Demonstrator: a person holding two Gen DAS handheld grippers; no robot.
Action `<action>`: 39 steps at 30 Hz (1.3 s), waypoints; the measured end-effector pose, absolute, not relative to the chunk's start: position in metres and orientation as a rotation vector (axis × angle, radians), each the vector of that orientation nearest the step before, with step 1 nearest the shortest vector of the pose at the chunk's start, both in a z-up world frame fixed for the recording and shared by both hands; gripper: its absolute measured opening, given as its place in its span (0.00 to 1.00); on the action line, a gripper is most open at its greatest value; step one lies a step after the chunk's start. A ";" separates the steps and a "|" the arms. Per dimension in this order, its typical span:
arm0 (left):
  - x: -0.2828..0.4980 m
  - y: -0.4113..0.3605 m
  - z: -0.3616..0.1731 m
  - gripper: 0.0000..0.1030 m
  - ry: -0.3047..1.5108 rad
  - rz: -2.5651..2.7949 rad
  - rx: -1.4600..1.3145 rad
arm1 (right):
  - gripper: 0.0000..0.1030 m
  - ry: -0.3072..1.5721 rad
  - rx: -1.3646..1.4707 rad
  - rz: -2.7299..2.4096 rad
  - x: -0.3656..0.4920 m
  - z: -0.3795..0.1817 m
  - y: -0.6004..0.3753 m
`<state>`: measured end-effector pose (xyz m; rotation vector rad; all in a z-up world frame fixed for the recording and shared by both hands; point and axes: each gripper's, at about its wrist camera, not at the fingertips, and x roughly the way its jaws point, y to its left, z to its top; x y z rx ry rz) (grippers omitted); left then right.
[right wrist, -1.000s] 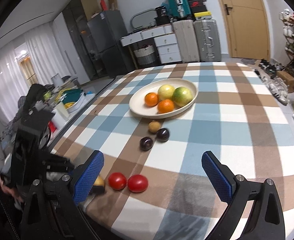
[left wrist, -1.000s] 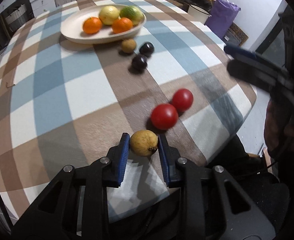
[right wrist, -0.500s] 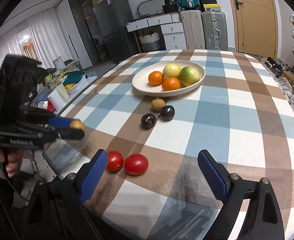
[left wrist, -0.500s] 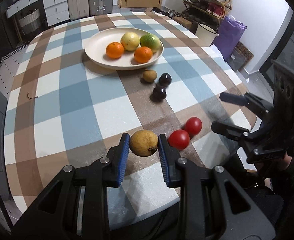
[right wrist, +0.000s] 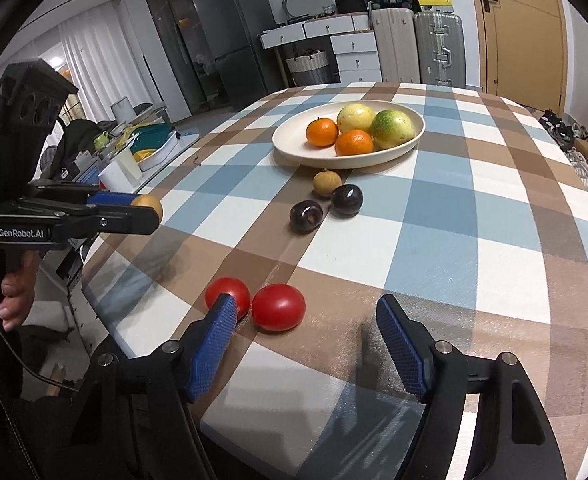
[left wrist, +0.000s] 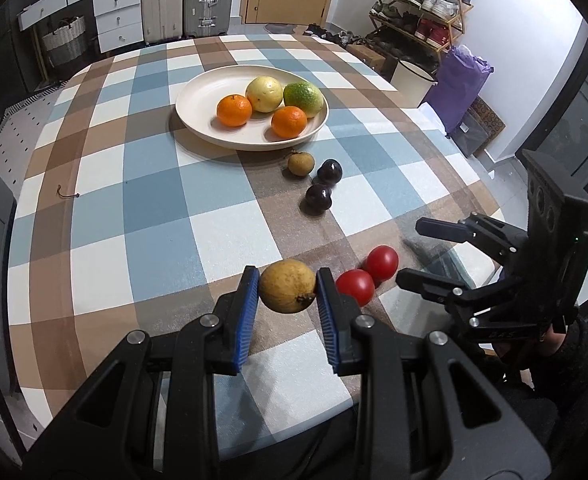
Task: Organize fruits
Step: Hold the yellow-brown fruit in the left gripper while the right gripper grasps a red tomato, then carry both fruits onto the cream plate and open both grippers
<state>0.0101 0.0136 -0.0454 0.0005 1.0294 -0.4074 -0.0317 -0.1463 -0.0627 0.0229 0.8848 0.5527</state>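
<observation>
Left gripper (left wrist: pixel 288 286) clamps a yellow-brown fruit (left wrist: pixel 287 285) clear of the tabletop (left wrist: pixel 214 232), well short of the plate (left wrist: pixel 198 100), presumably bound there; right gripper (right wrist: pixel 306 330), empty, is closing near two tomatoes (right wrist: pixel 278 306).

Left tomato (right wrist: pixel 227 293): lower part covered by a blue pad in the right wrist view.
Yellow-brown fruit (right wrist: pixel 148 203): mostly hidden behind the left gripper's (right wrist: pixel 144 208) fingers there.
Shoes on the rack (left wrist: pixel 422 8): too small to be told apart.
</observation>
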 end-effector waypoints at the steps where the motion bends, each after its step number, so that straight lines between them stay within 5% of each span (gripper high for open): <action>1: 0.010 0.014 -0.046 0.25 1.030 -0.407 -0.001 | 0.72 0.889 0.020 0.554 -0.031 -0.064 -0.145; 16: 0.010 0.015 -0.046 0.25 1.028 -0.405 -0.005 | 0.61 0.903 -0.029 0.576 -0.028 -0.075 -0.130; 26: 0.011 0.017 -0.048 0.25 1.027 -0.402 -0.020 | 0.32 0.918 -0.013 0.613 -0.023 -0.079 -0.124; 39: 0.038 0.020 -0.044 0.25 1.017 -0.400 -0.093 | 0.31 0.881 0.084 0.617 -0.014 -0.064 -0.146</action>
